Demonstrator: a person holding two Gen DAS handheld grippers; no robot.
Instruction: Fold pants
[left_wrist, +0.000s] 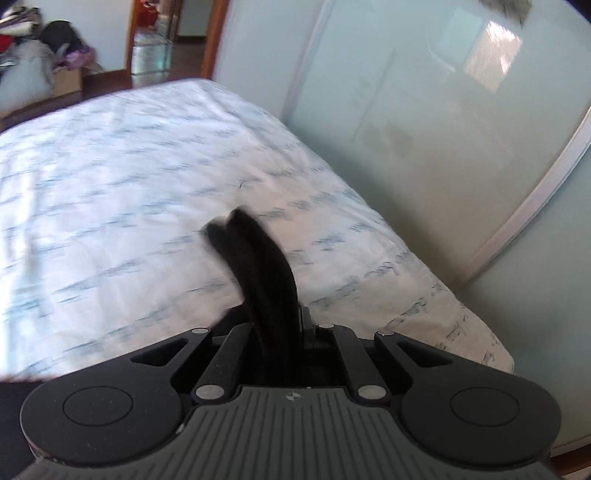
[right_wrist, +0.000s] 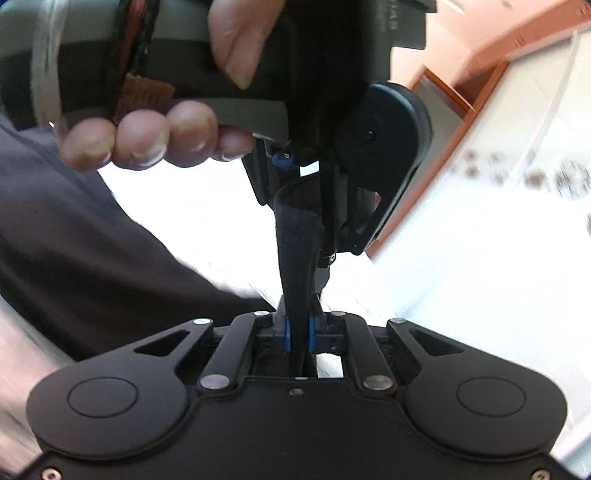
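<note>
Pinching dark fabric in both claws, I have the pants (left_wrist: 255, 266) lifted off the bed (left_wrist: 129, 177) and held up in the air. My left claw (left_wrist: 275, 321) is closed down on a narrow fold of the black cloth, which rises straight out ahead of its jaws and ends in a doubled tip, with the pale printed bedsheet spread beyond and below it and a frosted sliding door (left_wrist: 424, 129) off to its right. My right claw (right_wrist: 299, 328) is likewise clamped tight on a strip of the same dark cloth (right_wrist: 297, 251), which runs directly forward to the left claw, held by my left hand (right_wrist: 147, 136) just ahead and above. More dark cloth hangs away to the right claw's left. I judge this the carrying stage of a fold, both ends gathered close together. Next I need to lower the cloth onto the sheet, keeping the edges matched, before letting go.
</note>
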